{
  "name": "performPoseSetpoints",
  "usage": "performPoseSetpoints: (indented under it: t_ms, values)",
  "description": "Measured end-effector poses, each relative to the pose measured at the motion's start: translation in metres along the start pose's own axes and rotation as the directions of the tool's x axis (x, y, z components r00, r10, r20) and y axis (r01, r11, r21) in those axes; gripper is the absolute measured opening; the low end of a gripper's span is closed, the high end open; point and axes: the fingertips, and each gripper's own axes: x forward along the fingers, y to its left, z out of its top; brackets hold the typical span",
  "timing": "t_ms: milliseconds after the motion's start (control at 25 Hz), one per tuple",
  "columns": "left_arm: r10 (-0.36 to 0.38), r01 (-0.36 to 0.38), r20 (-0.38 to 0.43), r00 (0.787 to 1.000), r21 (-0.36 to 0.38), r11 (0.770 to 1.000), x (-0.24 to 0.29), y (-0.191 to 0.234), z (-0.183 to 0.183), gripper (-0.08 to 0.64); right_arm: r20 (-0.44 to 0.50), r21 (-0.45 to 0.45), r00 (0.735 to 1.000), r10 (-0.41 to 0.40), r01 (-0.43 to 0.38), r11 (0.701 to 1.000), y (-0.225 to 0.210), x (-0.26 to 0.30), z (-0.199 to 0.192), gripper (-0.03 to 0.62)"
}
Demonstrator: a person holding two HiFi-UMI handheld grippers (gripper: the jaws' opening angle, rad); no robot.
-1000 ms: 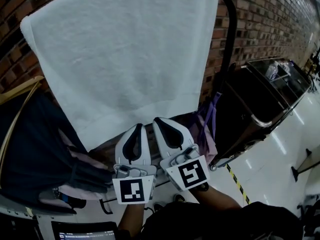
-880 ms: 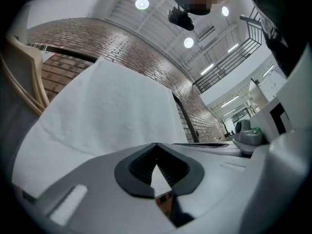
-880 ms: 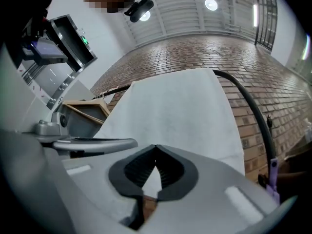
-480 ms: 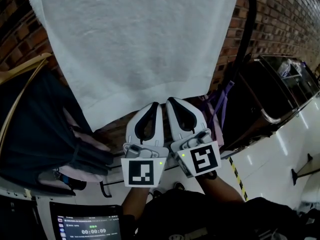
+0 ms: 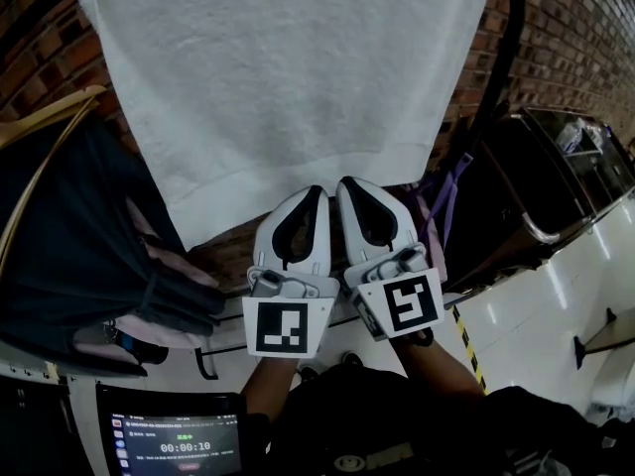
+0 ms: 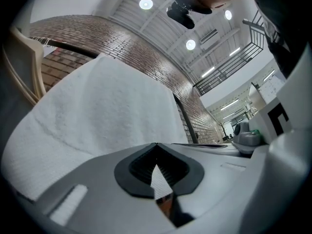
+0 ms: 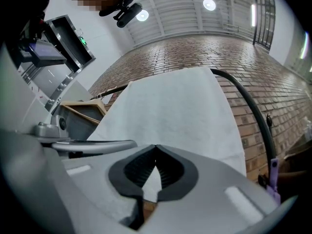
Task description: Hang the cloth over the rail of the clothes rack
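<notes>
Cloth (image 5: 288, 87) is draped over the rail (image 6: 68, 48) at 12 o'clock, job looks done, so left gripper (image 5: 317, 191) and right gripper (image 5: 349, 181) sit side by side below its hem, fingers pinched together, empty.

Ceiling lamps (image 6: 146, 3) glared high above the jaws; the white cloth (image 5: 288, 87) beyond them stood bright, its surroundings dim. Gripper views bowed and darkened at the edges.

dark garment (image 5: 69, 256) beside brick wall (image 5: 556, 28), screen (image 5: 174, 444) below.
</notes>
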Motion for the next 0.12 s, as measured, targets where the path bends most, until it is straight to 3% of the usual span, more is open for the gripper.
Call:
performPoseSetpoints:
  t_ms: [120]
  values:
    - [0.0, 0.0, 0.005, 1.0, 0.003, 1.0, 0.0002, 0.0017, 0.0009, 0.003, 0.007, -0.001, 1.0, -0.003, 0.003, 1.0, 0.0007, 0.0015, 0.0007, 0.003]
